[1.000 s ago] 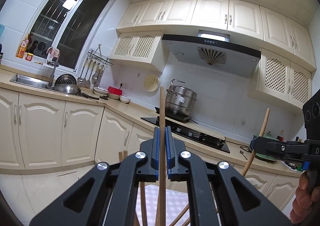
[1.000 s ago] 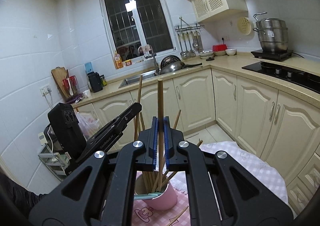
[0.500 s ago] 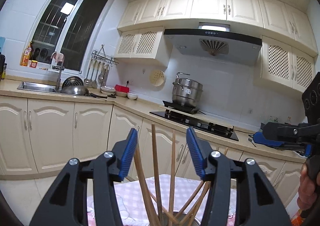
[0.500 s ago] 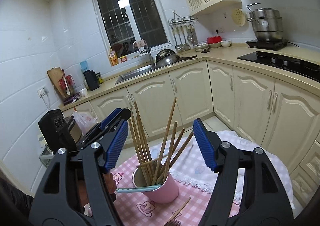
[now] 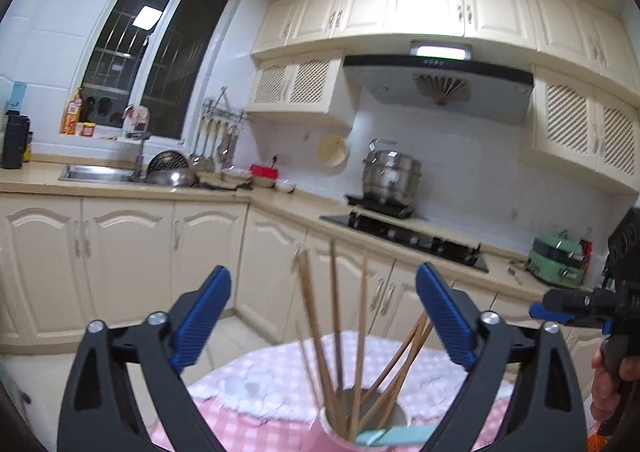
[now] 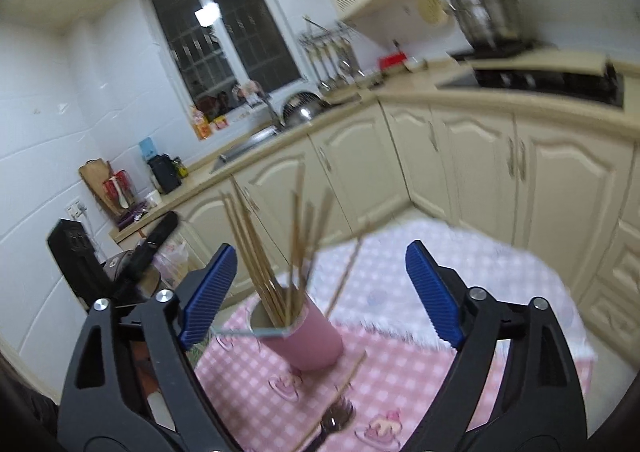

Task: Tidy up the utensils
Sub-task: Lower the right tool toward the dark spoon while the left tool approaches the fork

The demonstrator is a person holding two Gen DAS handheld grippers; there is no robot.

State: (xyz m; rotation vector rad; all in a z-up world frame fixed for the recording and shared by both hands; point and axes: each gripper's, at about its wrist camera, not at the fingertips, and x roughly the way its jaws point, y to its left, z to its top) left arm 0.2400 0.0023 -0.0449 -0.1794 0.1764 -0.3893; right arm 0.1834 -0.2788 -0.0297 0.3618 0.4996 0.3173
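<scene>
A pink cup point(image 6: 308, 336) stands on a pink checked tablecloth point(image 6: 400, 384) and holds several wooden chopsticks point(image 6: 256, 248). A pale blue flat utensil point(image 6: 236, 330) lies across its rim. My right gripper point(image 6: 320, 288) is open and empty, above and in front of the cup. In the left wrist view the cup point(image 5: 332, 432) sits at the bottom with chopsticks point(image 5: 336, 324) fanning up between the jaws. My left gripper point(image 5: 324, 316) is open and empty above it. A loose chopstick point(image 6: 340, 392) lies on the cloth beside the cup.
A white towel point(image 6: 440, 292) covers the far part of the table. Cream cabinets point(image 5: 120, 264) and a counter with sink point(image 5: 100, 173), stove point(image 5: 404, 236) and steel pot point(image 5: 392, 175) ring the room. A dark utensil end point(image 6: 336, 418) lies near the loose chopstick.
Both grippers were shut on a chopstick one second ago. Both have opened, leaving the chopsticks in the cup, and drawn back and up. The right view has swung right.
</scene>
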